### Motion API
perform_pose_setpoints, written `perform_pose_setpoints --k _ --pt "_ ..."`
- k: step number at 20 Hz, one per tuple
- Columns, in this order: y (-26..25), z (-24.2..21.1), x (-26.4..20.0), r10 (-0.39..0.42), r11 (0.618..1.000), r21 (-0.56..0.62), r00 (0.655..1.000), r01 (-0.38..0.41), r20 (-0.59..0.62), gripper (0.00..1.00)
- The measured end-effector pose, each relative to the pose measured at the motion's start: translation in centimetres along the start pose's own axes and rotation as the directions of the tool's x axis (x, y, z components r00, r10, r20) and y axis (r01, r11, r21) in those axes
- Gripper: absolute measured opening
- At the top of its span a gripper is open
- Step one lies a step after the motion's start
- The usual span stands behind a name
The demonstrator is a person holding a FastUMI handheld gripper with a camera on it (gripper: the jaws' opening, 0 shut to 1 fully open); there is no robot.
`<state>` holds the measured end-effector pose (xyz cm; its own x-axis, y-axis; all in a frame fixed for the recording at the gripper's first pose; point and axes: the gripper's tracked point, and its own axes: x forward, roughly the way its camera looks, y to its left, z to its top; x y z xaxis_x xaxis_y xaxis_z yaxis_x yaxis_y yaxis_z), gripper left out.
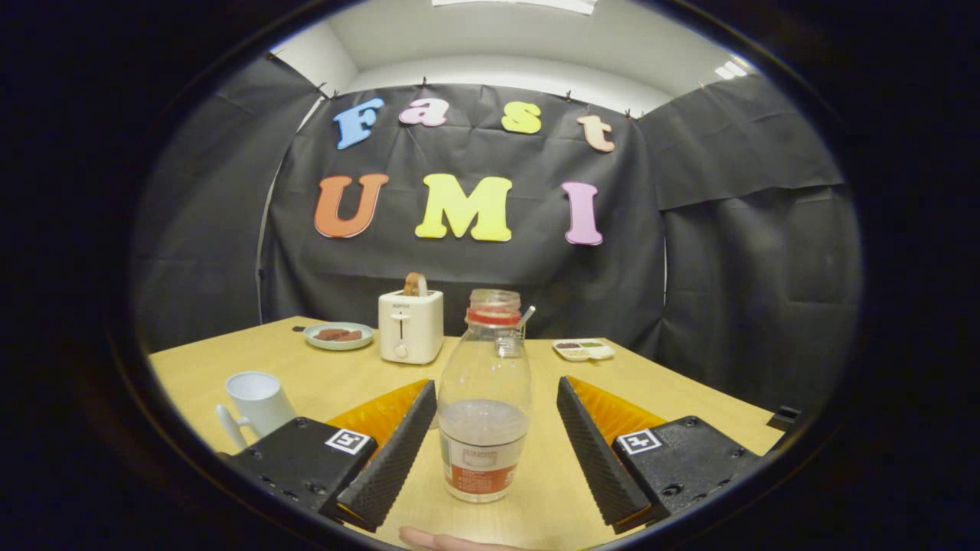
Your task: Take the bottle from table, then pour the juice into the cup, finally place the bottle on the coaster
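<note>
Between my two fingers (398, 451) stands the bottle (484, 398), upright on the bench (689, 390), uncapped and about a third full. My gripper (490, 451) is spread wide, neither finger touching the bottle yet. To take it well I judge I should close evenly on the lower body, around the label, and keep it upright so nothing spills (the open mouth leaves no margin). Off to the left of my fingers waits the white cup (256, 402), near enough for the pour. Beyond the bottle sit a toaster (411, 325) with bread in it, a plate (338, 335) and a small dish (584, 350), all well apart from my path.
</note>
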<state>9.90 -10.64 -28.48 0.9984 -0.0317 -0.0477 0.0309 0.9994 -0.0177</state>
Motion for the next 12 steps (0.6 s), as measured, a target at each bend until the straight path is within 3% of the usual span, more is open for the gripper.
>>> perform_pose_setpoints --k 10,12 --pt "0.6 -3.2 3.2 0.019 1.0 0.014 0.999 -0.019 -0.033 1.0" --pt "0.4 -3.6 4.3 0.012 1.0 0.024 0.999 -0.011 -0.048 0.93"
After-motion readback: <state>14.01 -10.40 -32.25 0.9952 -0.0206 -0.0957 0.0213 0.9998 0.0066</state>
